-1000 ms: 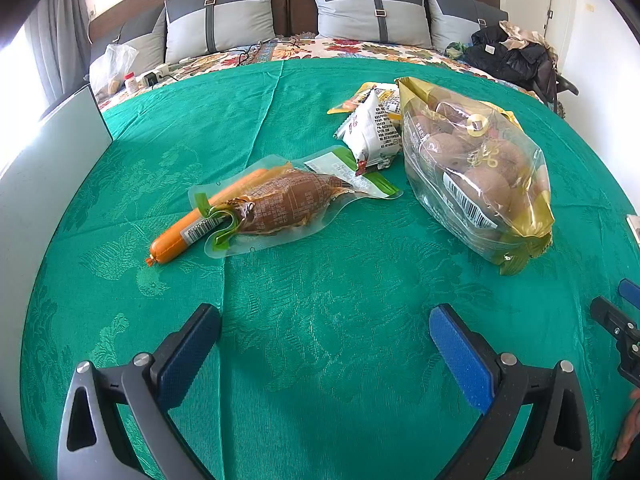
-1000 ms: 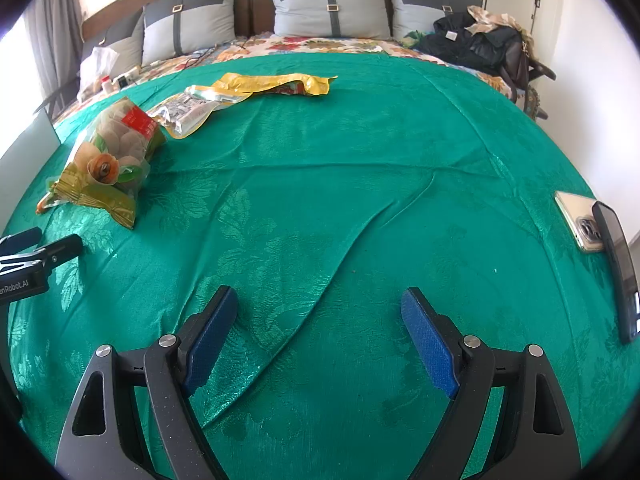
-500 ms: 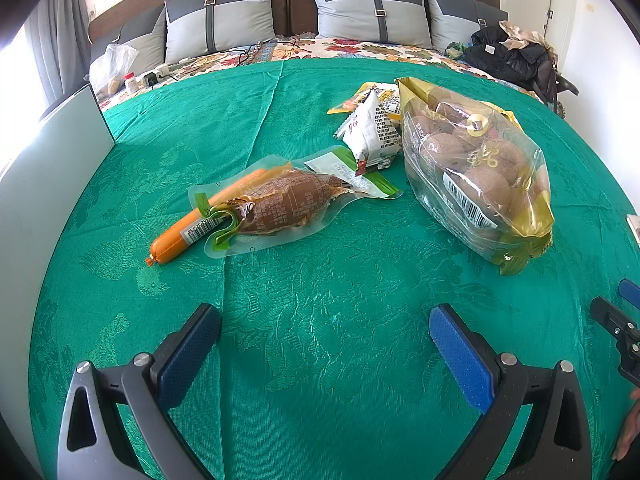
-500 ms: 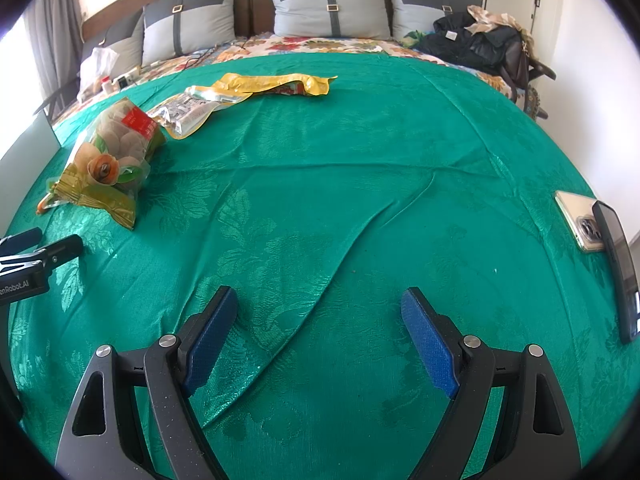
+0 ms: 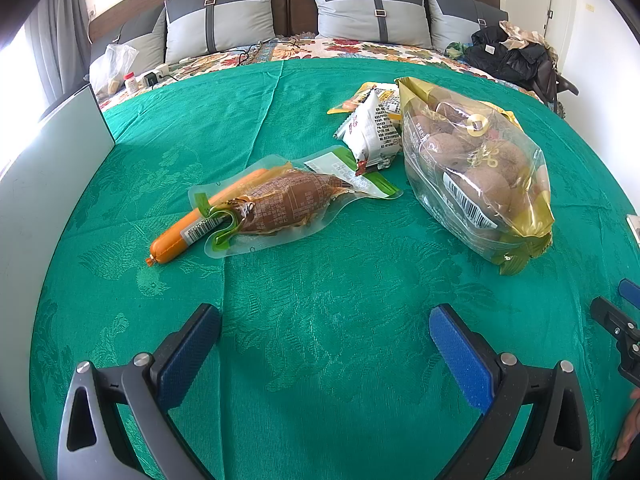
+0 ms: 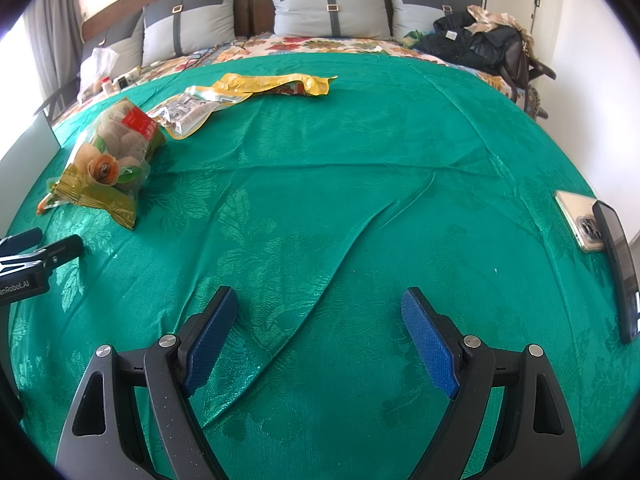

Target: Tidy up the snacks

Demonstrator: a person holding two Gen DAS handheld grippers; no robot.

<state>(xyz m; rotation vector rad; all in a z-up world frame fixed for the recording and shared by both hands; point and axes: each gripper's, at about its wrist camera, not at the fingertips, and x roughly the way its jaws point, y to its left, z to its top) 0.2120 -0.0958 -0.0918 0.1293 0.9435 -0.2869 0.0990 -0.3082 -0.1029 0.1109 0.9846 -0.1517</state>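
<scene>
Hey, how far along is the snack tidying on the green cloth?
Nothing looks sorted yet. Both tongs, left and right, are open and empty. The sausage, brown vacuum pack, white packet and big bag of buns lie loose on the cloth.

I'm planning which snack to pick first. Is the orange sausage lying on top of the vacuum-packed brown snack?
No. The orange sausage lies partly under the vacuum-packed brown snack, whose clear edge overlaps it.
</scene>
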